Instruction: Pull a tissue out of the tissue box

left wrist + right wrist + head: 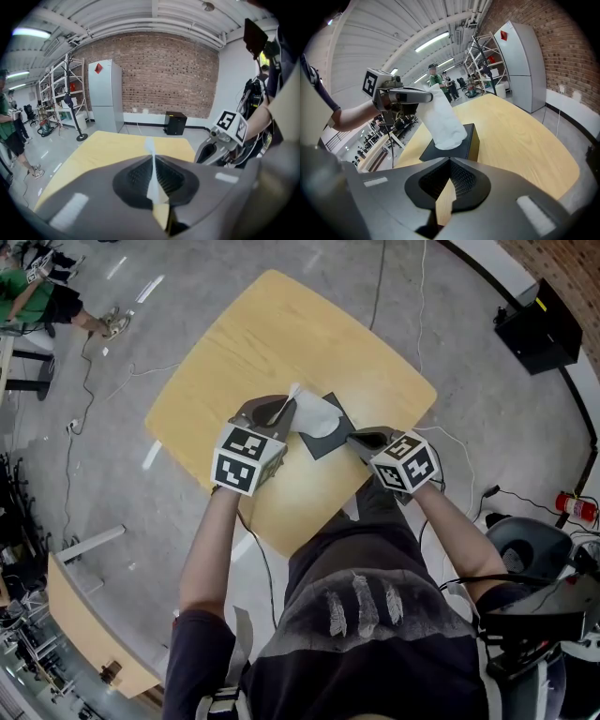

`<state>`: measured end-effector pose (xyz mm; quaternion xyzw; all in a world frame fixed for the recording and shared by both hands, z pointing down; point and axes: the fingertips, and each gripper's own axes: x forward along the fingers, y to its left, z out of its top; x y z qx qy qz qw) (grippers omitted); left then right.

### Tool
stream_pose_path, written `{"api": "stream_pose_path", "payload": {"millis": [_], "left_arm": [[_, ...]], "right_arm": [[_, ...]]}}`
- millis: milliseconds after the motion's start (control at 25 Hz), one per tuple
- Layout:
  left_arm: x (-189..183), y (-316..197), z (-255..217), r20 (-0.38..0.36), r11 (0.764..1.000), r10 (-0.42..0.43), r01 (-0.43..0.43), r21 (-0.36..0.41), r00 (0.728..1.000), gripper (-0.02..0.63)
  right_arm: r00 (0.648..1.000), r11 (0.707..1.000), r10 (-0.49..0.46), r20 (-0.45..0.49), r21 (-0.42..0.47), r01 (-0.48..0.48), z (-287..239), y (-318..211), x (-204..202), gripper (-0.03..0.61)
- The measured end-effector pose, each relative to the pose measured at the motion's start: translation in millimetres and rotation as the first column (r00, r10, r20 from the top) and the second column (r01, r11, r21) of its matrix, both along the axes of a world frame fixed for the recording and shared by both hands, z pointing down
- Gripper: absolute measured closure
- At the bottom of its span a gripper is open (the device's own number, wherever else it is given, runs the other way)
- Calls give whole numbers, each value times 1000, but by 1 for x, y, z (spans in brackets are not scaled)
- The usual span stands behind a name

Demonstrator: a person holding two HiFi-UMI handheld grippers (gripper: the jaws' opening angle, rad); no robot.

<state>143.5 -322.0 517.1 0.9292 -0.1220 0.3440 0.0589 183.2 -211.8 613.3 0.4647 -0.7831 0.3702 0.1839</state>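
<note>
A black tissue box (324,444) lies on the yellow wooden table (272,334). A white tissue (314,414) rises from its slot, still rooted in the box (472,137). My left gripper (278,407) is shut on the tissue's upper end, and a thin tip sticks out past the jaws. In the left gripper view the tissue (153,176) shows as a narrow strip pinched between the shut left gripper (152,159). The right gripper view shows the tissue (443,123) stretched up to the left gripper (427,97). My right gripper (355,439) sits at the box's right side, its jaws closed and empty (450,162).
The table's near edge (281,545) is just in front of the person. A person in green (28,296) stands far left on the floor. A black case (539,326), a red extinguisher (575,507) and cables lie around the table. A white fridge (105,93) stands by the brick wall.
</note>
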Motion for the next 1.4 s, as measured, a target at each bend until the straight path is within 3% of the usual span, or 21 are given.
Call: {"api": "stream_pose_path", "payload": {"millis": [600,920,1400], "left_arm": [[-25,-18,-18,-61,996,-94,94,-4,994,607],[-42,-34,-20,-61,989,-146,147,7,987,607],[-63,-62,-8,-54,966,-257,254,-47,965,607]], "right_arm": [[1000,1000,-2,-2,0,2,0,2,-3,580],[1000,1000,1,4,-3,-1,1,2,-1,580],[1000,1000,11,14,-12,-11,-2,5,11,580]]}}
